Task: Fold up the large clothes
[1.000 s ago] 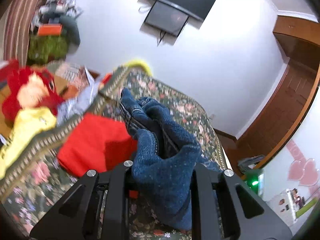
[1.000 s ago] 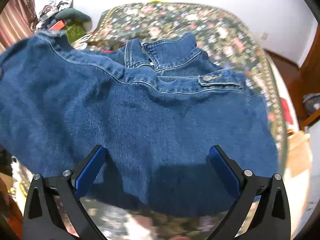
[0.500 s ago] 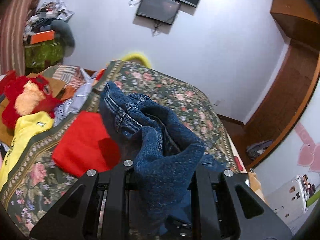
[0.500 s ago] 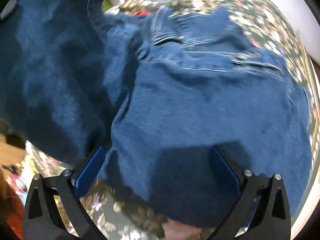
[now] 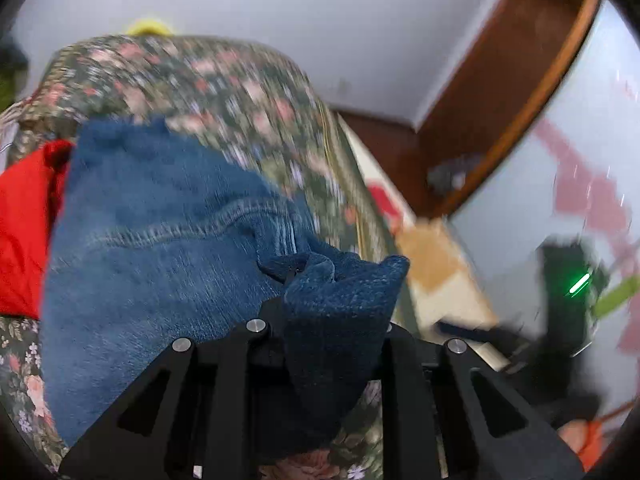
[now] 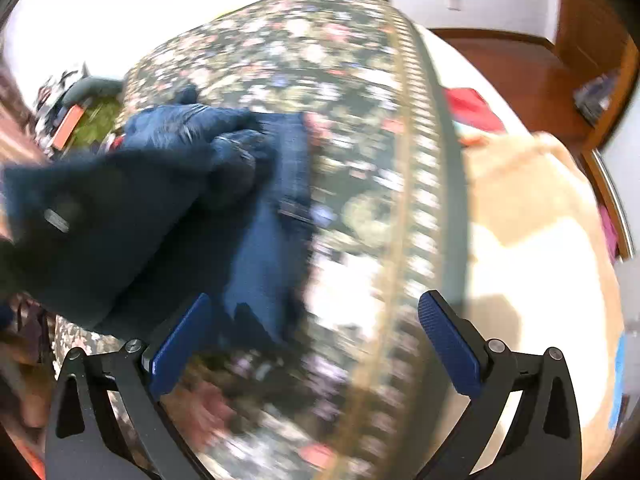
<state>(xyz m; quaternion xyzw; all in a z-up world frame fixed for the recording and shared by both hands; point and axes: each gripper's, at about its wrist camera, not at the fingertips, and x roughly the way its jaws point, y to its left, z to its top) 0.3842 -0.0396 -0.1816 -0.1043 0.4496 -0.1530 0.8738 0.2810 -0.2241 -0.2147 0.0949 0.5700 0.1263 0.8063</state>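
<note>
left claw (image 5: 332, 344): we see it pinching the denim jacket (image 5: 160, 248)
right claw (image 6: 316, 344): we see it spread, holding nothing
jacket: lying on the floral bedspread (image 6: 340, 80)

Your left gripper (image 5: 332, 344) has its jaws drawn close together, clamped on a bunched fold of denim (image 5: 340, 300) that fills the gap between them. Your right gripper (image 6: 316, 344) has its jaws spread wide, blue pads (image 6: 450, 350) facing each other, nothing between them, tilted down over the bed.
</note>
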